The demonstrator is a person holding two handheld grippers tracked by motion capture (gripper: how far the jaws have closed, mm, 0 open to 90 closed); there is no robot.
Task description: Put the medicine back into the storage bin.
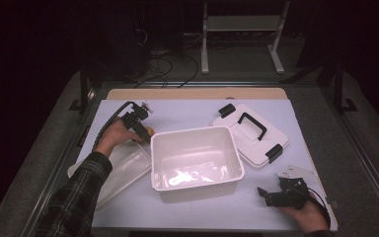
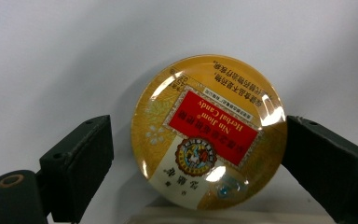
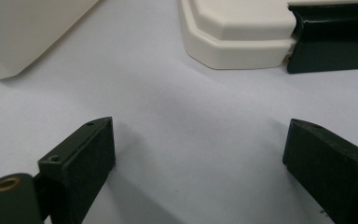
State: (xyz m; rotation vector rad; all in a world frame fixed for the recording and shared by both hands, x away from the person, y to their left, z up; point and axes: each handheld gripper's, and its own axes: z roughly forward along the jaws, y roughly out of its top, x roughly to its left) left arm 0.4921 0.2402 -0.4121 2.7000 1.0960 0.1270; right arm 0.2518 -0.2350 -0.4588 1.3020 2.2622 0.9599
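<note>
A round yellow candy tin (image 2: 208, 140) with a red label lies flat on the white table. My left gripper (image 2: 200, 122) straddles it: the right jaw sits at the tin's edge and the left jaw stands off with a gap, so it is open. In the high view this left gripper (image 1: 144, 132) points down beside the tin (image 1: 150, 131), just left of the white bin (image 1: 196, 135). My right gripper (image 1: 261, 193) rests low at the front right, open, with nothing between its jaws (image 3: 201, 125).
The open white bin stands mid-table. Its lid (image 1: 249, 140), with a black handle and latches, lies to the right; a lid corner (image 3: 242, 39) and the bin's corner (image 3: 23, 32) lie ahead of the right gripper. A clear plastic tray (image 1: 121, 170) lies under the left forearm.
</note>
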